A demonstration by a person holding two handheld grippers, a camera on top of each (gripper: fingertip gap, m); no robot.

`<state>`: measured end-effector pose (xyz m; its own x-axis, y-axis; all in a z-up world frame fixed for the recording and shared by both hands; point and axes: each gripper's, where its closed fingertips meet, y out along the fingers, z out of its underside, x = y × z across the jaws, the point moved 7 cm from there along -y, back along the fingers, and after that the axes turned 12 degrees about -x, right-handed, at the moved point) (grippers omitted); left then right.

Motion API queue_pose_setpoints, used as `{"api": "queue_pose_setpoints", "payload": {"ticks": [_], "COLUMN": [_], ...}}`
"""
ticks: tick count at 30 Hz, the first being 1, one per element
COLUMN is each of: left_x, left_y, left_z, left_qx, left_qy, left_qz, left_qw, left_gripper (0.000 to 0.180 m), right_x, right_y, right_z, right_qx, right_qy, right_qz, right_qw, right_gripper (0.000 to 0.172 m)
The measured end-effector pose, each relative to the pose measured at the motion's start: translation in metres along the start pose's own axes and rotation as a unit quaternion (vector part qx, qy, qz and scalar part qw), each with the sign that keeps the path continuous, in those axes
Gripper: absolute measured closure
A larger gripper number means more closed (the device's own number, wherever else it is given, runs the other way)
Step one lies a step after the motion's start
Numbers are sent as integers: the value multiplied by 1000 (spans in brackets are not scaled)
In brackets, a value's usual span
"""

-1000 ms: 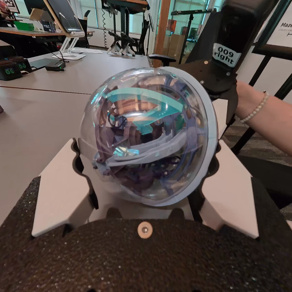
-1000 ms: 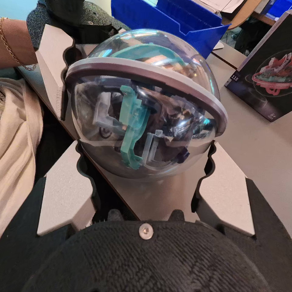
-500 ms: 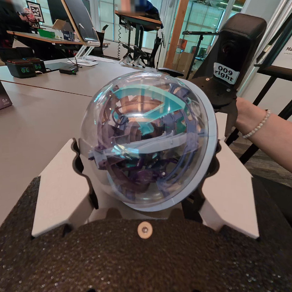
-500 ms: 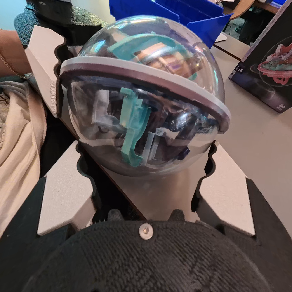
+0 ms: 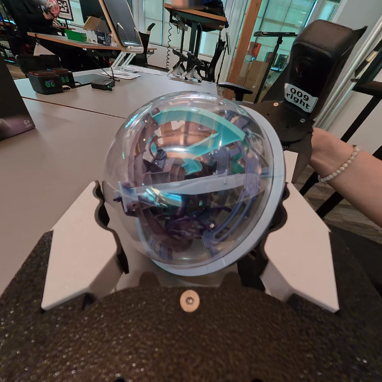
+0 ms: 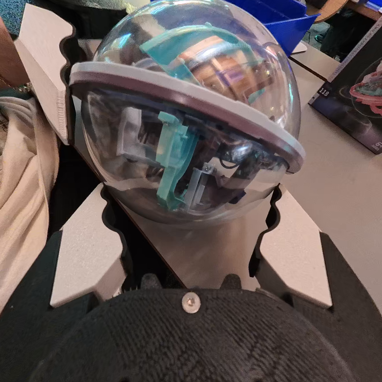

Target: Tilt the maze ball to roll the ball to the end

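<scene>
Maze ball point(image 5: 194, 186) held up off the bench point(image 5: 51, 148), betw. both tools. Left tool point(image 5: 191, 198) spread wide, pads pinching the clear sphere at its sides. Right tool point(image 6: 190, 194) likewise wide, pads against the lower shell. Grey equator ring point(image 6: 186, 97) tilted, low side to the right in right wrist view. Boxed set point(image 6: 355, 99) on bench nearby.

Two close wrist views, opposite sides — sharing the maze ball point(image 5: 194, 186) point(image 6: 186, 115)
</scene>
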<state>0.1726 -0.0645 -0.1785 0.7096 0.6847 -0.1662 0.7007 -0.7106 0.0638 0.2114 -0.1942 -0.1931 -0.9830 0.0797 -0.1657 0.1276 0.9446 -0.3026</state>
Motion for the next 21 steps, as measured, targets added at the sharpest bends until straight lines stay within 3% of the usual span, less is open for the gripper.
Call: {"api": "queue_pose_setpoints", "payload": {"ticks": [5,8,13,17,21], "left_x": [-1,-2,-2,-3,-3], "left_y": [-10,-15,-18,-18,-17], "left_z": [-6,-15,-19,-18,-18], "left_qx": [13,-6,6,8,8], "left_qy": [36,38,46,51,51], "left_qz": [-14,-14,-13,-11,-16], "left_qw": [999,999,999,999,999], "left_gripper": [23,23,24,24,24], "right_x": [5,9,10,9,8], "right_y": [10,16,23,21,25], "right_z": [2,10,12,11,7], "right_qx": [21,65,114,123,146], "right_qy": [-4,-11,-45,-52,-84], "right_qz": [-16,-32,-22,-24,2], "right_qw": [1000,997,992,991,986], "right_gripper": [28,42,50,52,42]}}
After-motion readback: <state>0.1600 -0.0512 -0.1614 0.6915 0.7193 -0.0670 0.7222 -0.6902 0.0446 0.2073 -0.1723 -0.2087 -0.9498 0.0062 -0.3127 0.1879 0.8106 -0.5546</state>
